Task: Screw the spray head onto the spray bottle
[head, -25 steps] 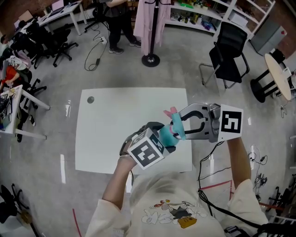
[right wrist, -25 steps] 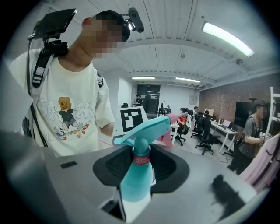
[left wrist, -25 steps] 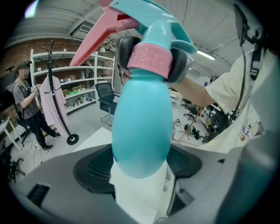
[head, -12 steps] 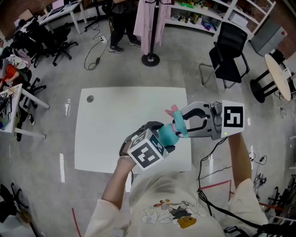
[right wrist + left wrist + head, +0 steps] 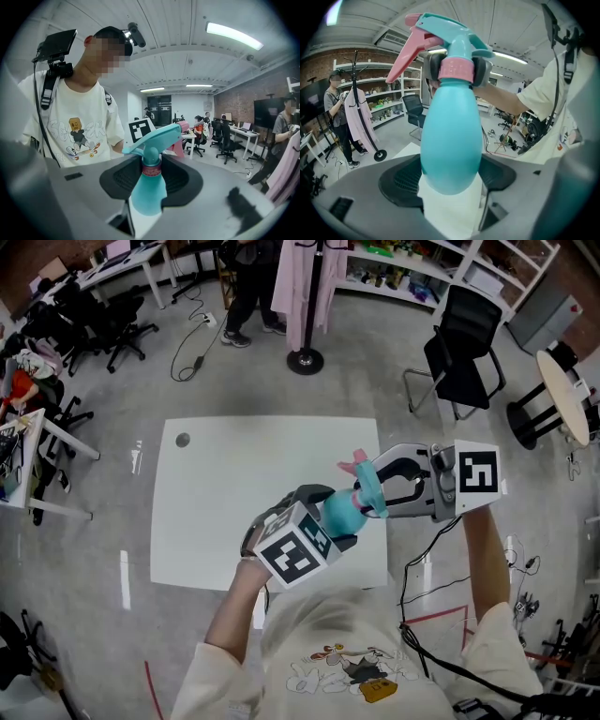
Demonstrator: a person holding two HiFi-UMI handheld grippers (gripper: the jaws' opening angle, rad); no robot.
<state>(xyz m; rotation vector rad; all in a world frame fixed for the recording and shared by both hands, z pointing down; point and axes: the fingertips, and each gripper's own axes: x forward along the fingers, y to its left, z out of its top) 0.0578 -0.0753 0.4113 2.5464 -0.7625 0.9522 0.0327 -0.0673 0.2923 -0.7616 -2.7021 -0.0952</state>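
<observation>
The teal spray bottle [image 5: 337, 512] is held in the air over the white table's [image 5: 225, 502] near right corner. My left gripper [image 5: 330, 524] is shut on its body, which fills the left gripper view as the bottle [image 5: 451, 140]. The spray head [image 5: 366, 486], teal with a pink trigger [image 5: 353, 462], sits on the neck. My right gripper [image 5: 373, 493] is shut on its pink collar [image 5: 457, 69]. In the right gripper view the collar [image 5: 151, 169] lies between the dark pads [image 5: 180, 180], with the head [image 5: 154, 138] above and the bottle [image 5: 147, 194] below.
A small dark round thing [image 5: 183, 440] lies at the table's far left corner. Beyond the table stand a coat stand with a pink garment [image 5: 305, 296], a black chair [image 5: 464, 362] and a person [image 5: 246, 287]. Cables trail on the floor at right [image 5: 431, 577].
The right gripper has rolled a little with the spray head, and its marker cube has shifted slightly right. The left gripper and the bottle have stayed where they were.
</observation>
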